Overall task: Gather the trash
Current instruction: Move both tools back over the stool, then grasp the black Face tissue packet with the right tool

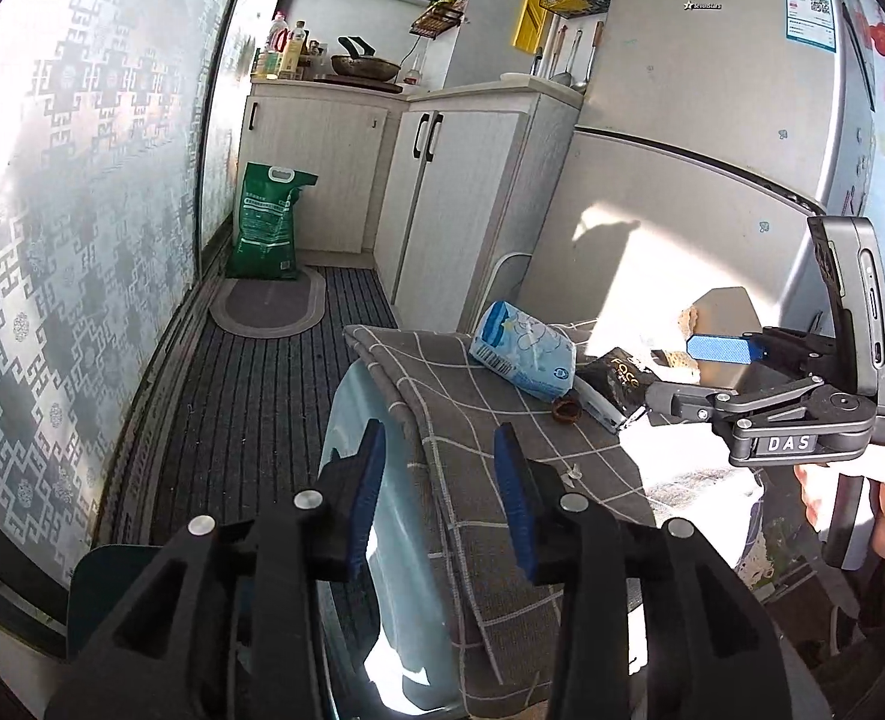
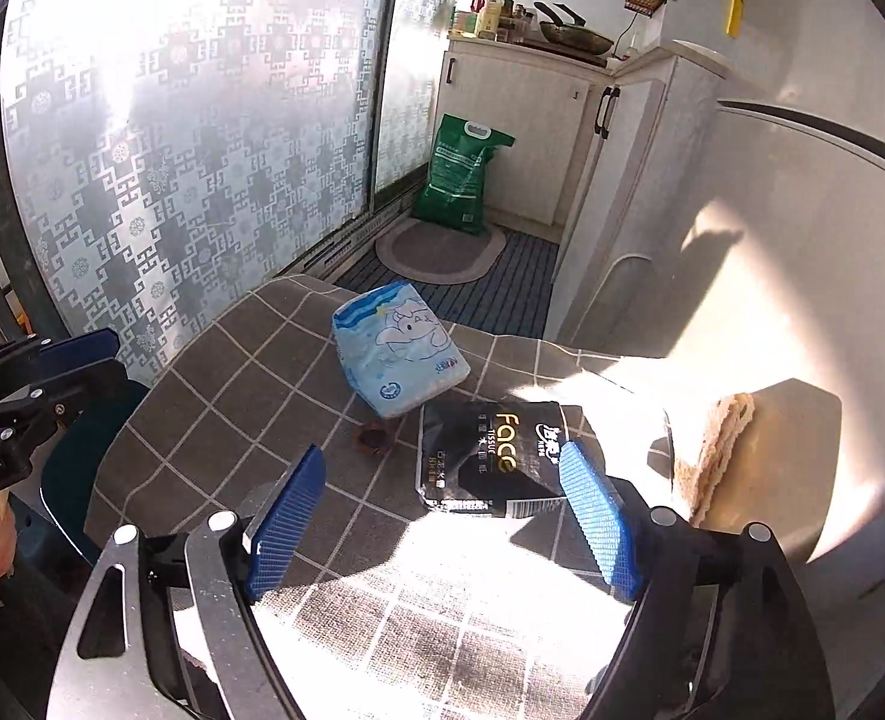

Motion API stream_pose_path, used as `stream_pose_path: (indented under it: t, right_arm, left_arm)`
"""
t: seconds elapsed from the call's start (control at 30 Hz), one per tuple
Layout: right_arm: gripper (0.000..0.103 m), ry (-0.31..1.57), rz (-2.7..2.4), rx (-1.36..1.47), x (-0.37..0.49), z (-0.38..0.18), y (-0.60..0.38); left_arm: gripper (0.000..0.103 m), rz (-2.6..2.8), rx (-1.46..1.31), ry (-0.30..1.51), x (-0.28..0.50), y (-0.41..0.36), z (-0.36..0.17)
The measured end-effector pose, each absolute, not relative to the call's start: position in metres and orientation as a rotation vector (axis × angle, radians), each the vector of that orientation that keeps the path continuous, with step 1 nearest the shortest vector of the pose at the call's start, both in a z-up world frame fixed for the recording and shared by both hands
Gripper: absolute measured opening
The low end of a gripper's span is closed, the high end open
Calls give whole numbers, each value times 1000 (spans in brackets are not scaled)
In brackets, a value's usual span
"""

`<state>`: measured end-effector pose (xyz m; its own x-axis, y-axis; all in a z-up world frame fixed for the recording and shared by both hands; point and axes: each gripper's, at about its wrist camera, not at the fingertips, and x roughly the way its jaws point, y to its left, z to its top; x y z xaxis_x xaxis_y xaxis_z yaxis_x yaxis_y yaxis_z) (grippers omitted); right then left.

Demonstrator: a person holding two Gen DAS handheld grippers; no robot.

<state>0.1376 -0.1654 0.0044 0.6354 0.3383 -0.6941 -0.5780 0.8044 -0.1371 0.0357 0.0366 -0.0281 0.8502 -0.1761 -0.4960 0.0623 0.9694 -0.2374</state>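
Note:
A table under a grey checked cloth (image 1: 490, 456) (image 2: 232, 396) carries a light blue tissue pack (image 1: 523, 354) (image 2: 397, 357), a black "Face" tissue pack (image 1: 613, 381) (image 2: 490, 456) and a small brown scrap (image 1: 567, 411) (image 2: 373, 438). My right gripper (image 2: 445, 456) (image 1: 667, 375) is open wide just short of the black pack, its blue pads not pressing on it. My left gripper (image 1: 440, 438) (image 2: 103, 354) hovers open over the table's left edge with nothing between its fingers.
A silver fridge (image 1: 712, 150) stands right behind the table, white cabinets (image 1: 454, 192) beside it. A green sack (image 1: 265, 222) and an oval mat (image 1: 268, 303) sit on the ribbed floor. A patterned glass door (image 2: 172, 150) runs along the left. A tan rag (image 2: 715, 450) lies near the fridge.

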Motion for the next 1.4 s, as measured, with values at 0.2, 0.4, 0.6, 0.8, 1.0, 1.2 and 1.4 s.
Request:
stream_pose_path:
  t: [0.2,0.4,0.6,0.8,1.0,1.2,1.4]
  right_arm:
    - [86,770,537,-356,154,-14,-182]
    - [89,816,568,-345,169,-27,-182]
    - [91,865,604,-332,184,-41,-179]
    - [87,884,604,-355,193,-48,-178]
    - [69,834,605,-352,189,-44,-182]
    - [69,785,628,-333,168,-24,-196]
    - [69,760,631,-328,147,-11,-219]
  left_arm:
    - [44,-155,-216,563,54,13,-31]
    - [44,-153,-217,607,72,-1,-38]
    - [46,-160,-216,626,82,-12,-42]
    - [50,-178,-194,677,95,-28,-49]
    - [51,-179,-180,691,102,-37,-51]
    - [51,-191,-157,688,107,-55,-47]
    - [50,-155,-124,721,121,-74,-50]
